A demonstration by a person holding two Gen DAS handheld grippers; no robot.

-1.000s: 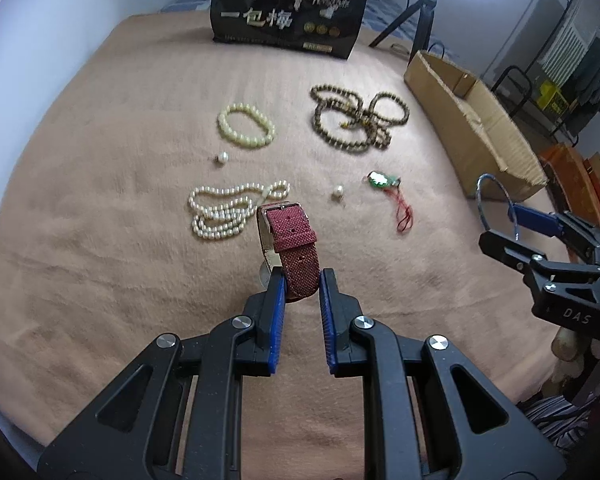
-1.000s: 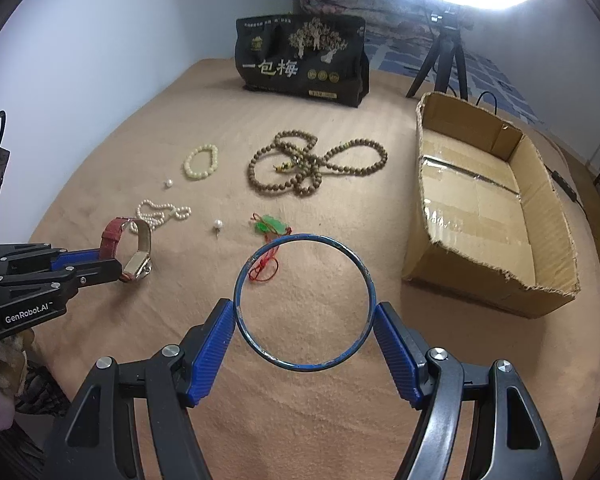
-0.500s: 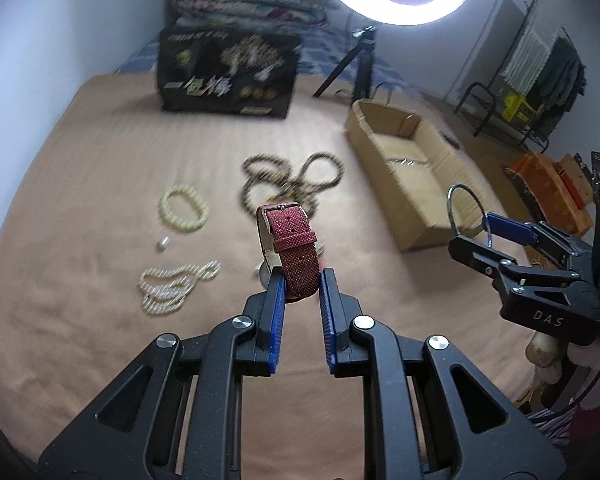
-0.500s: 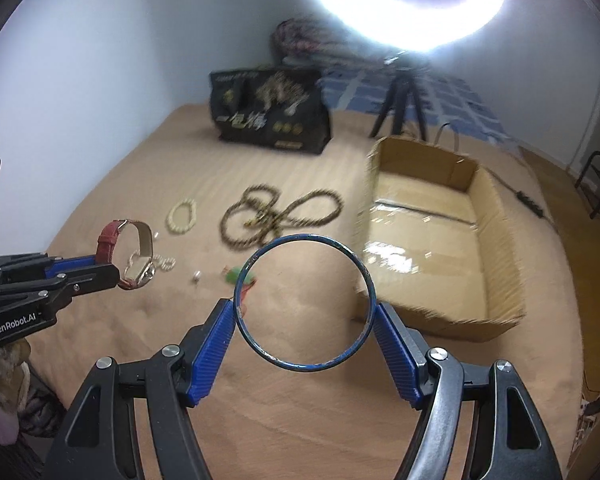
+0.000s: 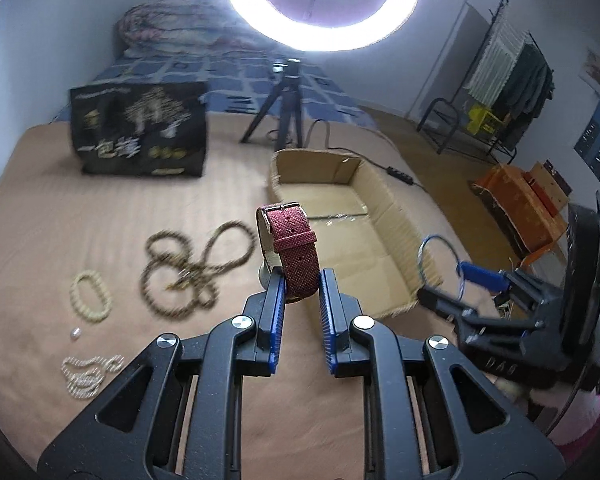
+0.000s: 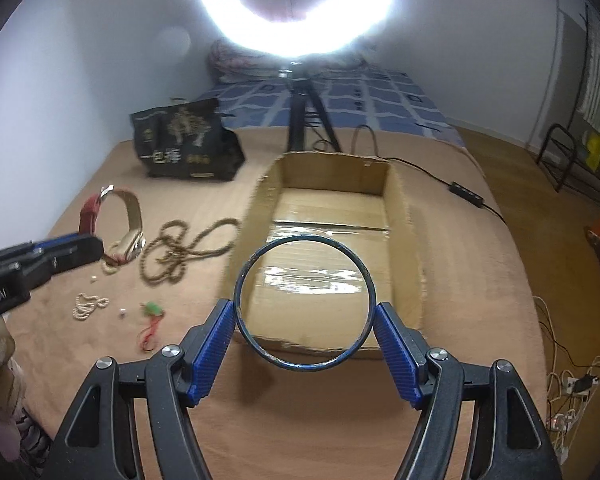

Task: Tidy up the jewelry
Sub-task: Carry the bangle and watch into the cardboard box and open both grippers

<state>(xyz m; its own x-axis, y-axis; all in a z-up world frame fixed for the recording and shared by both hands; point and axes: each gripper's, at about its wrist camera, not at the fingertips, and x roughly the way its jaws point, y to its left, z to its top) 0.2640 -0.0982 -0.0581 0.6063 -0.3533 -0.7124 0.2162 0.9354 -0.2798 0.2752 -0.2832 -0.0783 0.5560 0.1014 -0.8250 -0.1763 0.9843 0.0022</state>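
My left gripper is shut on a watch with a red woven strap, held upright above the brown blanket, close to the near end of the cardboard box. The right gripper is shut on a thin blue bangle, clamped across its width between the blue pads. The bangle hangs over the near edge of the open cardboard box. From the right wrist the watch shows at the left, in the left gripper. From the left wrist the bangle shows at the right.
On the blanket lie a brown bead necklace, a pale bead bracelet, a pearl strand, a loose pearl and a green pendant on red cord. A black bag and a ring-light tripod stand behind.
Both grippers have risen and moved right, towards the cardboard box, each keeping its hold. The bangle now hangs over the box's near edge and the loose jewelry has slid left in view.
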